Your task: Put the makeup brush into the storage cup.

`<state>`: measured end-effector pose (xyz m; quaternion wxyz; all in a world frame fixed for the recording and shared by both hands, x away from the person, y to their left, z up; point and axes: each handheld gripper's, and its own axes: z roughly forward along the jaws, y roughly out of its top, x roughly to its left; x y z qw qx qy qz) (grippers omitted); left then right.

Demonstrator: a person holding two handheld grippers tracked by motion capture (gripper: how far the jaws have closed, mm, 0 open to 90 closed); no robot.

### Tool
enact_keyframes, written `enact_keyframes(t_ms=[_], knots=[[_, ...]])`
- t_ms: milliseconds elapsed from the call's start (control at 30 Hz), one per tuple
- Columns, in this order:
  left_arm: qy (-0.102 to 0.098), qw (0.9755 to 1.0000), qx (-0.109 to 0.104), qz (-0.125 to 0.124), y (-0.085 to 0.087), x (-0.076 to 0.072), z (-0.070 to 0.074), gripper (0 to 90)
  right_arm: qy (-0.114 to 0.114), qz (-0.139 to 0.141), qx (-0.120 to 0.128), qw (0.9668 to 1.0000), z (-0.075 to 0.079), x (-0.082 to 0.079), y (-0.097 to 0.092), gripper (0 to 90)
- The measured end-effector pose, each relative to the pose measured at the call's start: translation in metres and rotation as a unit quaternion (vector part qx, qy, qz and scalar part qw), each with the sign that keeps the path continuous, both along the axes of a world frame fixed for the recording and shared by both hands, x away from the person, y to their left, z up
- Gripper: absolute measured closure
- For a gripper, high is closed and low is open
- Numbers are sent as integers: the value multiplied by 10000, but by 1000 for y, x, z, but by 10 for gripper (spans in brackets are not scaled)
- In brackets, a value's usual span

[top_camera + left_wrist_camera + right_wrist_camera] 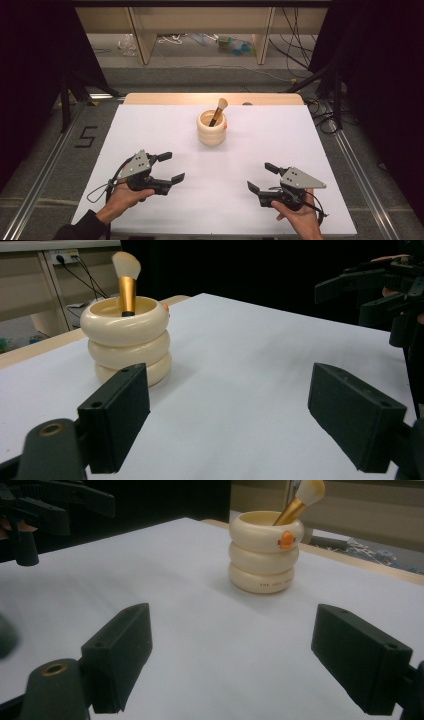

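Observation:
A cream holder (211, 128) shaped like three stacked rings stands at the back middle of the white table sheet (150, 130). A makeup brush (219, 110) with a gold ferrule and pale bristles leans in it, bristles up. The holder (127, 337) and brush (127, 280) lie ahead and left in the left gripper view; in the right gripper view the holder (266, 551) carries a small orange mark. My left gripper (171, 166) rests low at the front left, open, nothing between its jaws. My right gripper (262, 177) sits at the front right, open and empty too.
A wooden strip (210, 98) edges the table's far side. Beyond it are shelf legs, cables and clutter on the floor. Dark curtains hang at both sides. A metal rail (45, 165) runs along the floor at the left.

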<state>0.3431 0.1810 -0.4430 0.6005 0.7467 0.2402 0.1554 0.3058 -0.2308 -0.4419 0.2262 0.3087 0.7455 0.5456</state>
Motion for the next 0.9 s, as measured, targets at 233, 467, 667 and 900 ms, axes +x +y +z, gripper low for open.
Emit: enact_keyframes(t_ms=[233,467,667,900], knots=[[3,10000,-14,14,4,-5,-3,161,119,10,10,9999,0,-2,1,173],[20,9999,17,106,7,-9,-5,161,99,15,5,10000,0,-1,1,173],[17,10000,14,94,6,-12,-6,162,109,28,-118,9999,2,-2,-1,172],[38,9999,-7,123,6,-11,-5,161,72,24,-138,9999,2,-2,-1,172]])
